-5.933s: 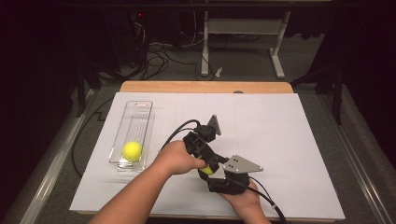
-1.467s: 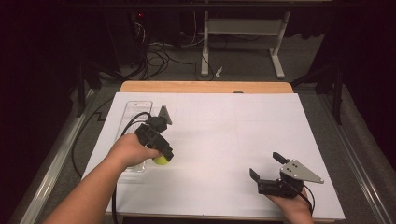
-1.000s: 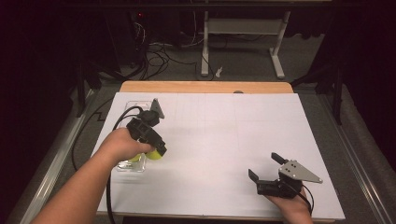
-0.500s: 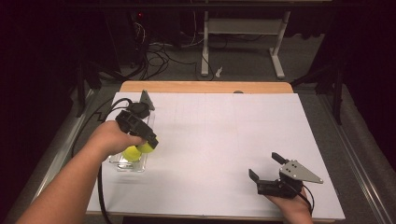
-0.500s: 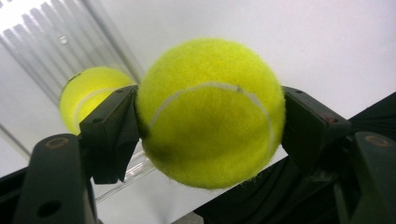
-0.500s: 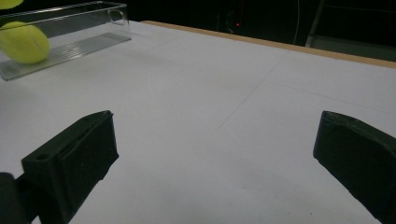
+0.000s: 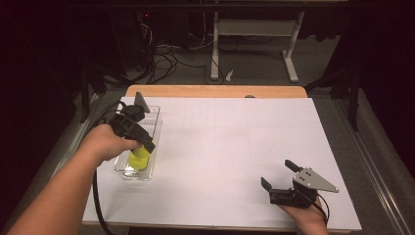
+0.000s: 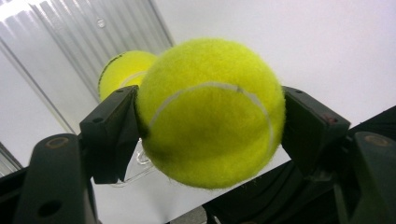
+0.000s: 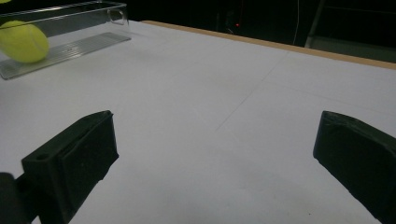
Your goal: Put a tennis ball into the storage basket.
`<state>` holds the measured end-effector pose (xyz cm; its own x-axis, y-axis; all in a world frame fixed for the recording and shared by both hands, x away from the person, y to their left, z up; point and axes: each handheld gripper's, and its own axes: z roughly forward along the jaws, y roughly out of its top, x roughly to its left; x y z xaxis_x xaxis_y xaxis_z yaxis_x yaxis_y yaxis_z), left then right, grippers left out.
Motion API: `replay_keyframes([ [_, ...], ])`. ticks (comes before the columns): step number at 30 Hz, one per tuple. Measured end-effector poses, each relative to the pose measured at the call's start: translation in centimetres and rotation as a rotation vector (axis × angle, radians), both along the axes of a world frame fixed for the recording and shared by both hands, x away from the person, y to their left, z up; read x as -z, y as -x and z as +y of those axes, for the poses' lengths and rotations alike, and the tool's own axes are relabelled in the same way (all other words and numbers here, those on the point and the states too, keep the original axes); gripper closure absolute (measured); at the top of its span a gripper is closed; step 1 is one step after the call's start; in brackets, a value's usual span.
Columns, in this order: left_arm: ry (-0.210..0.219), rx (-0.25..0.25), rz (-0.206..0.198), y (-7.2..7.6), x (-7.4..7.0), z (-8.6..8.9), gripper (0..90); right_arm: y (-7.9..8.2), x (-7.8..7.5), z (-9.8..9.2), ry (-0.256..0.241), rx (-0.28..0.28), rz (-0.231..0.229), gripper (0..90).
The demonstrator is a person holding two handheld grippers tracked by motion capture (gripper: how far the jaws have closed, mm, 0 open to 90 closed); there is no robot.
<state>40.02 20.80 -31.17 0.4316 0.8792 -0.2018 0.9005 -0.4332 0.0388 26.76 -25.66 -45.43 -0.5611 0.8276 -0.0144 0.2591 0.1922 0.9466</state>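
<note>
Left gripper (image 8: 210,116) jaws pinch one tennis ball (image 8: 210,112) dead centre, over the near end of the clear tray (image 7: 147,142) at bench left. Second ball (image 8: 122,70) lies in the tray just behind. Two balls total. Right gripper (image 7: 279,181) jaws spread, empty, resting low on the white bench (image 7: 235,142), well apart.

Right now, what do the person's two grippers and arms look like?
Both are black two-jaw tools. The right gripper carries a grey three-cornered plate with small holes; the left gripper has one too, and a black cable trails back from it. The forearms are bare, with no sleeves visible.
</note>
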Motion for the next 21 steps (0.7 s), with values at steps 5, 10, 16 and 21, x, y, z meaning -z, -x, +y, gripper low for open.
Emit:
replay_keyframes([
  [5, -0.001, -0.021, 0.004, -0.1, 0.1, 1.0, 26.9, 0.0, 0.0, 0.0, 0.001, -0.001, 0.0, 0.4],
  [10, -0.007, -0.043, 0.007, -0.2, 0.4, 1.9, 26.9, 0.0, 0.0, 0.1, 0.0, -0.003, 0.002, 0.4],
  [16, -0.014, -0.055, 0.012, -0.4, 0.6, 2.4, 26.9, -0.1, 0.1, 0.2, 0.003, -0.005, 0.004, 0.4],
  [21, -0.015, -0.054, 0.018, -0.7, 0.7, 2.3, 26.9, -0.1, 0.1, 0.1, -0.001, -0.004, 0.003, 0.4],
])
